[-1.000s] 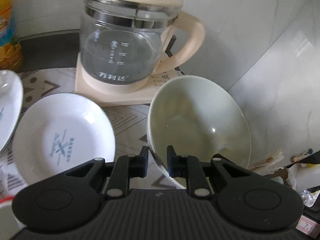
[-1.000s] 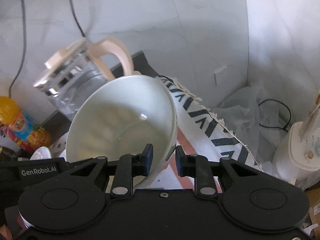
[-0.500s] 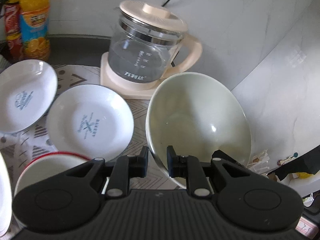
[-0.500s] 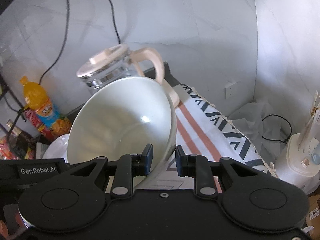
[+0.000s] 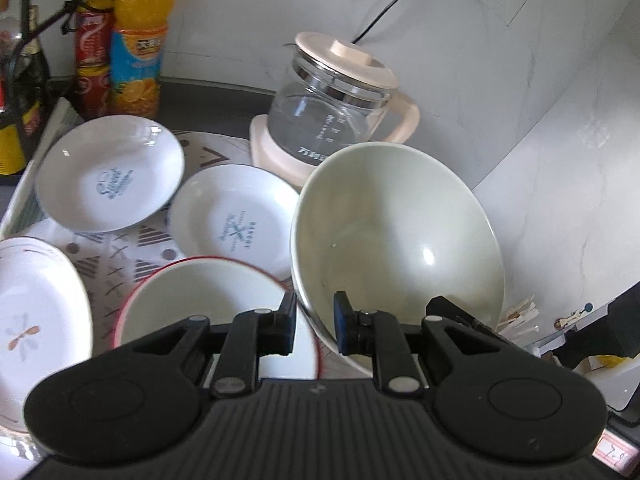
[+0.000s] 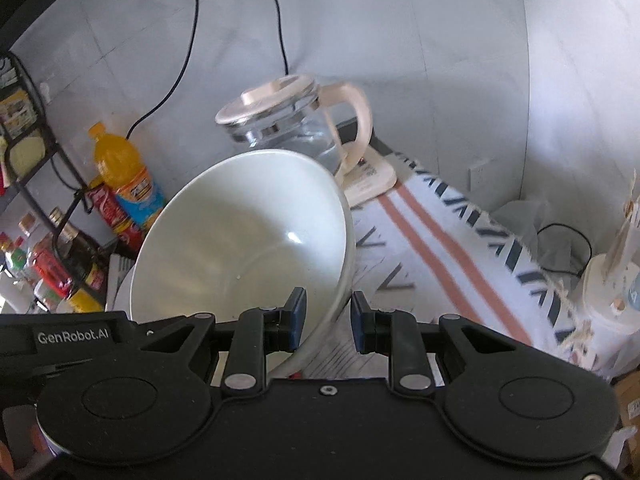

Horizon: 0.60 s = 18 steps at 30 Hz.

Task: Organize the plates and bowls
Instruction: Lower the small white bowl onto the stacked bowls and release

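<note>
Carried back and slightly up from the glass kettle with cream lid and handle (image 5: 340, 104), with more crockery now in view on the patterned cloth-covered worktop (image 6: 436, 240). Held aloft, tilted, between both tools: the large pale-green ceramic bowl (image 5: 400, 236), left tool (image 5: 315, 322) clenched on its near rim, right tool (image 6: 328, 322) gripping the opposite rim. Best done by keeping both grips level and matched, then lowering gently, probably into the red-rimmed white bowl (image 5: 208, 300) just below. Counted in the left wrist view: two bowls; three plates, namely two round white ones with blue print (image 5: 110, 174) (image 5: 234, 220) and one oval floral plate (image 5: 36, 320).
</note>
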Each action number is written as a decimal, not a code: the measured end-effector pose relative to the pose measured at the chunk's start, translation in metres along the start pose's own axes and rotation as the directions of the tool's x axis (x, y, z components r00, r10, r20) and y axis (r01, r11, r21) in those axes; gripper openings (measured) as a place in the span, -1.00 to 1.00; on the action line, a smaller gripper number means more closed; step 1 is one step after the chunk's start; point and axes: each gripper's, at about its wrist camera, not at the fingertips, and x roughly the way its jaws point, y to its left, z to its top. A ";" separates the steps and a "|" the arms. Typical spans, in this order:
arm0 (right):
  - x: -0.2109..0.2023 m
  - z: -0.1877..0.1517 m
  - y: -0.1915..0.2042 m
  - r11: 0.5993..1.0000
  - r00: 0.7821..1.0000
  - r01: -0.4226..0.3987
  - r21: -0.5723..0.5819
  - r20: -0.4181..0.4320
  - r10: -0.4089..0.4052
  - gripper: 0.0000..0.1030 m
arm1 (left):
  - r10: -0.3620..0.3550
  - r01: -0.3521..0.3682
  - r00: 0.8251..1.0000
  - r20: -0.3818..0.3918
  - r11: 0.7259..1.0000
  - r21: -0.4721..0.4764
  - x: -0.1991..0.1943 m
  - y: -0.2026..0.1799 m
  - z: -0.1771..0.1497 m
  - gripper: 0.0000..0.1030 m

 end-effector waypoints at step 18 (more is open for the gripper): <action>0.006 -0.040 0.054 0.991 0.994 -0.014 -0.136 -0.106 0.000 -0.53 | 0.026 -0.026 1.000 0.001 0.998 -0.064 -0.037 0.065 -0.038 -0.67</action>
